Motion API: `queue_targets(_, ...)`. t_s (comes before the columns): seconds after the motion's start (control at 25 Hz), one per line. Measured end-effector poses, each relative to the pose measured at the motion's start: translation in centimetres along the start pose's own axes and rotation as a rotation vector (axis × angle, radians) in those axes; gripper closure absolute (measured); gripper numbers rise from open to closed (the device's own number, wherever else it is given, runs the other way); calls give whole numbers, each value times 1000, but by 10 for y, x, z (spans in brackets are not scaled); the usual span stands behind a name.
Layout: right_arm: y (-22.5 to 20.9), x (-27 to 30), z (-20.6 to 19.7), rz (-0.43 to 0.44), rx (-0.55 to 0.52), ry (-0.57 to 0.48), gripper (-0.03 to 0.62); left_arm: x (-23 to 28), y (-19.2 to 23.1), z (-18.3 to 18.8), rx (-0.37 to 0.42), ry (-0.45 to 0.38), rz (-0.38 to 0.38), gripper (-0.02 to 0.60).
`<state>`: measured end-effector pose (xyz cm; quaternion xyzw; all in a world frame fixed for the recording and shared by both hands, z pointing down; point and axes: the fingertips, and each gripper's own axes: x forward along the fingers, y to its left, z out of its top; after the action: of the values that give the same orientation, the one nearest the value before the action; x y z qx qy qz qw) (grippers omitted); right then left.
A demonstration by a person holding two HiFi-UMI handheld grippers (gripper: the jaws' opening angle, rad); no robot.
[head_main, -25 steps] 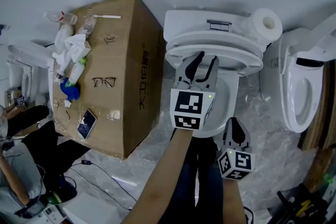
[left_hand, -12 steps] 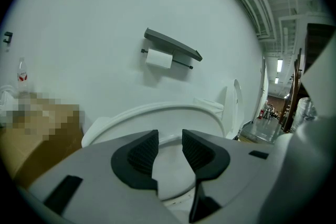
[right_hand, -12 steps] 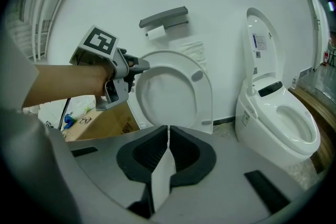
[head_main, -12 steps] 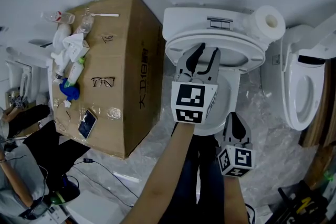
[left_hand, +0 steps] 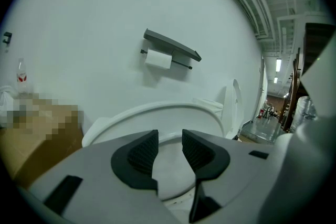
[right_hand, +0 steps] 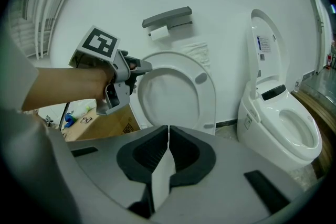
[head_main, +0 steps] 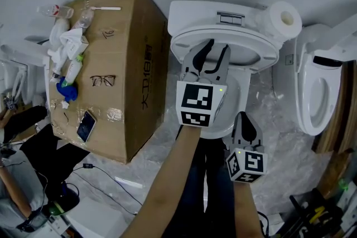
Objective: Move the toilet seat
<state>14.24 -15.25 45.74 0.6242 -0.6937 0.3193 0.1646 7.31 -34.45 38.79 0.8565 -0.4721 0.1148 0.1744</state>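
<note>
One white toilet seat (right_hand: 208, 100), apparently upright.

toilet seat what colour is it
The toilet seat is plain white, clearest in the right gripper view.

**Location: toilet test bay in an industrial hall**

The site is a mock-up bathroom corner inside a workshop-type hall, not a home.

Evidence:
- A toilet (head_main: 215, 15) stands against a bare white wall.
- A second toilet (head_main: 312, 95) stands just right of the toilet.
- A paper holder (left_hand: 170, 45) is fixed to the wall above the toilet.
- Plastic sheet (head_main: 279, 136) covers the floor in front of the toilet and to its right.
- A cardboard box (head_main: 134, 75) left of the toilet carries bottles (head_main: 53, 11), glasses (head_main: 103, 82) and a phone (head_main: 85, 126).
- Cables (head_main: 103, 175) lie on the floor in front and left of the toilet.
- Right of the toilet, the left gripper view shows exposed ceiling pipes (left_hand: 247, 5) and a lit open hall (left_hand: 273, 107).
</note>
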Motion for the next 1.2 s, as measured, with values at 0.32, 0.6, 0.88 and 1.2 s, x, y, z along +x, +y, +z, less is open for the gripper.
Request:
queue_targets(0.32, 4, -6, 9, 3, -31, -31, 577, -37, -9, -40, -10, 20, -18, 430)
queue_targets(0.6, 10, -17, 8, 16, -36, -50, 579, -96, -27, -86, -40, 72, -3, 457)
queue_targets(0.88, 24, -28, 6, 39, -70, -62, 579, -145, -52, -119, -53, 133, 7, 457)
queue_targets(1.2, 35, -45, -1, 48, -75, -73, 579, -170, -50, -118, -56, 120, 40, 457)
